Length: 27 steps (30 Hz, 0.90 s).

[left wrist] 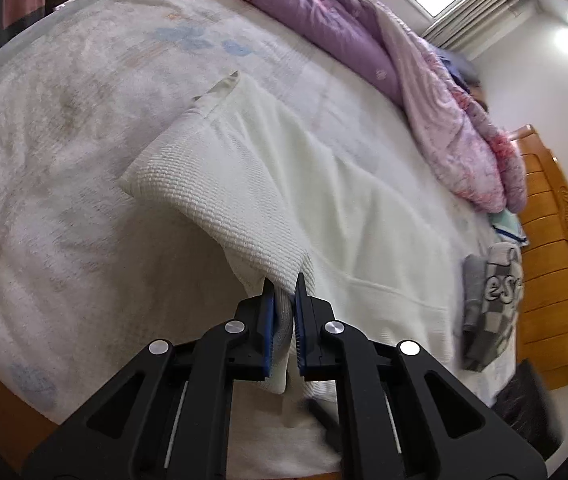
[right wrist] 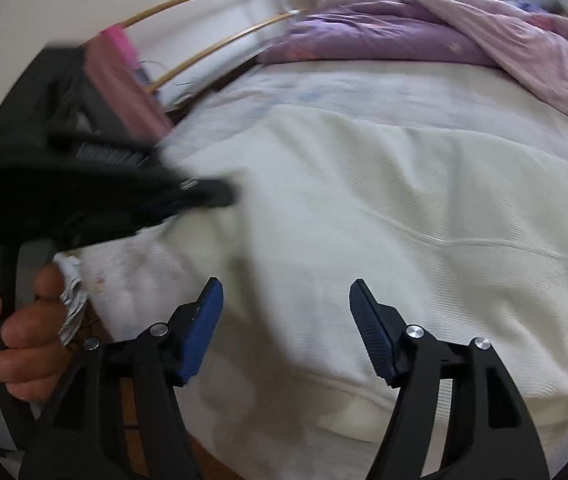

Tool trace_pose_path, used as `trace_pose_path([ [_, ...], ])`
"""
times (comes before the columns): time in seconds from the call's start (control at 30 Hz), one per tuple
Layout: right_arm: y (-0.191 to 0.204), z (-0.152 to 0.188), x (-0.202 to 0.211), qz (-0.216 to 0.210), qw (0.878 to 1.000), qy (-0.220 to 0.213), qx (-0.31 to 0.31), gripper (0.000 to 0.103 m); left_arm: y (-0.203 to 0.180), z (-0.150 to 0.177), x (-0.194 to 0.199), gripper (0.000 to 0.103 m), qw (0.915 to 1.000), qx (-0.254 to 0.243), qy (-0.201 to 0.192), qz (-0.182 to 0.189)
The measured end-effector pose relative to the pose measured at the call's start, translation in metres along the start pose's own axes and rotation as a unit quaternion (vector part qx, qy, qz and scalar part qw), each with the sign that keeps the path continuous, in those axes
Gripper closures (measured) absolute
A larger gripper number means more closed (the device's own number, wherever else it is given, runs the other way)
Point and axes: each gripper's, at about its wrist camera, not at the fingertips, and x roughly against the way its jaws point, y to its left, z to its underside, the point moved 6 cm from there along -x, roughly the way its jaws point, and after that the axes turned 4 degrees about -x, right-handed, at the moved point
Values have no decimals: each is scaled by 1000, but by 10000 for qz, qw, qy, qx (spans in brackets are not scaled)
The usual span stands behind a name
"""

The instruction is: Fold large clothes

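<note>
Pale bedding covers the bed (left wrist: 63,160), with a purple quilt (left wrist: 324,16) bunched along its far edge. Left gripper (left wrist: 284,308) is clamped on the white sweater's (left wrist: 324,184) cuff, lifting the sleeve off the bed; right gripper (right wrist: 286,312) hangs spread apart above the sweater's hem at the near edge.

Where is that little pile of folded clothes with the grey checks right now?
In the left wrist view, the folded checked pile lies on the bed at the far right, between the white garment and the wooden headboard.
</note>
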Motion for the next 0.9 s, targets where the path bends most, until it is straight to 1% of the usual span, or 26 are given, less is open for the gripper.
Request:
trace_pose_path([
  [0.07,12,-4,-9,23,9999,-59,123,40,-7,-3,4,95,9999,-33,-31,130],
  [0.13,12,-7,-18,139,9997,-157,85,39,-12,-6,5,95,9998,-42,-63,196],
  [0.17,12,-9,-22,130,9998,-168,25,39,-13,-6,5,95,9997,-53,-53,215],
  [0.27,10,-18,-38,56,9998,-156,-83,33,-14,-8,4,95,9997,-63,-49,216],
  [0.37,9,-27,-54,117,9996,-201,-133,32,-13,-10,3,95,9997,-14,-33,221],
  [0.4,6,-30,-58,139,9995,-203,-190,33,-12,-10,2,95,9998,6,-33,218],
  [0.43,5,-33,-61,157,9994,-199,-216,38,-12,-11,2,95,9998,1,-37,207],
  [0.47,4,-36,-63,147,9994,-193,-246,55,-12,-12,1,95,9998,-6,-34,193],
  [0.5,4,-37,-64,97,9994,-172,-273,64,-11,-13,-1,94,9999,24,-20,138],
  [0.53,2,-38,-67,99,9993,-81,-351,82,-10,-13,-3,91,10000,31,4,64],
  [0.57,0,-38,-68,79,9989,-2,-454,86,-9,-14,-3,89,10000,32,12,66],
  [0.6,-3,-39,-69,85,9985,46,-544,88,-10,-14,-1,89,10000,43,-67,48],
  [0.67,-10,-43,-67,31,9966,76,-822,90,-17,-17,10,81,9995,-58,-301,78],
  [0.73,-18,-45,-58,-68,9942,11,-1076,90,-25,-21,29,47,9972,-151,-732,58],
  [0.77,-22,-48,-52,-134,9926,-64,-1208,90,-27,-23,38,44,9955,-175,-934,-12],
  [0.8,-29,-52,-44,-241,9895,-181,-1415,90,-28,-25,47,44,9930,-204,-1153,-170],
  [0.83,-35,-52,-36,-324,9860,-265,-1613,90,-28,-27,51,44,9915,-208,-1243,-331],
  [0.87,-44,-55,-27,-400,9806,-385,-1880,91,-28,-30,55,44,9895,-187,-1327,-538],
  [0.9,-59,-57,-12,-509,9708,-572,-2274,91,-28,-30,56,44,9885,-176,-1385,-584],
])
